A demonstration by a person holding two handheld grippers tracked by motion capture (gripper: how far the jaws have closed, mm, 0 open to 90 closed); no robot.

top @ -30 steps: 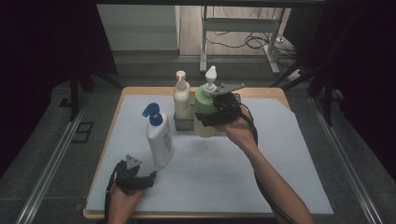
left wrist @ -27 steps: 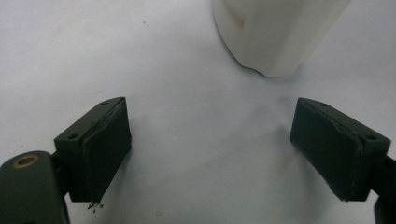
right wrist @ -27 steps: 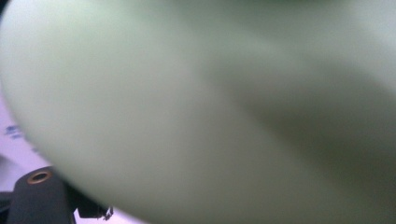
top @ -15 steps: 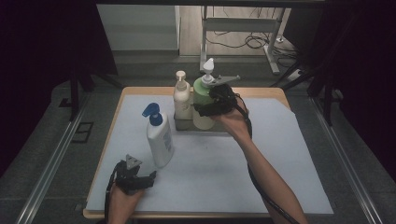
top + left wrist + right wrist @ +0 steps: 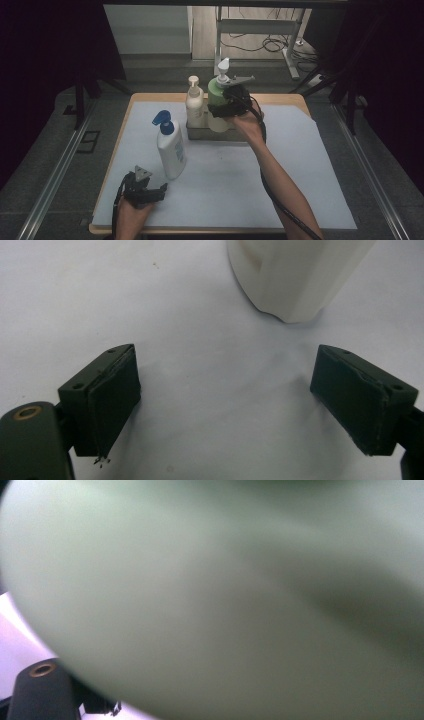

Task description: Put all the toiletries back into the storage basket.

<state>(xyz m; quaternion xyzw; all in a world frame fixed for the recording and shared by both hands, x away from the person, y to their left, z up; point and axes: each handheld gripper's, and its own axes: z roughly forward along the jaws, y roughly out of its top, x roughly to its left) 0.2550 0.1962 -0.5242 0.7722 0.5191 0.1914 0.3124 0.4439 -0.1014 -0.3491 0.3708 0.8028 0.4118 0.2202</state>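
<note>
My right gripper is shut on a pale green pump bottle with a white pump head. It holds the bottle upright at the right half of a grey metal tray; whether the base rests inside, I cannot tell. In the right gripper view the green bottle is pressed close and blurred. A cream pump bottle stands in the tray's left half. My left gripper rests open near the front left edge. Just beyond it stands a white bottle with a blue pump, whose base lies ahead of the left gripper.
A white sheet covers the wooden table. A person's right forearm crosses the sheet from the front right. Dark floor, metal rails and a desk frame with cables lie beyond the table.
My right gripper has carried the green bottle up and away from me, from in front of the tray to its right half. The left gripper has stayed put.
</note>
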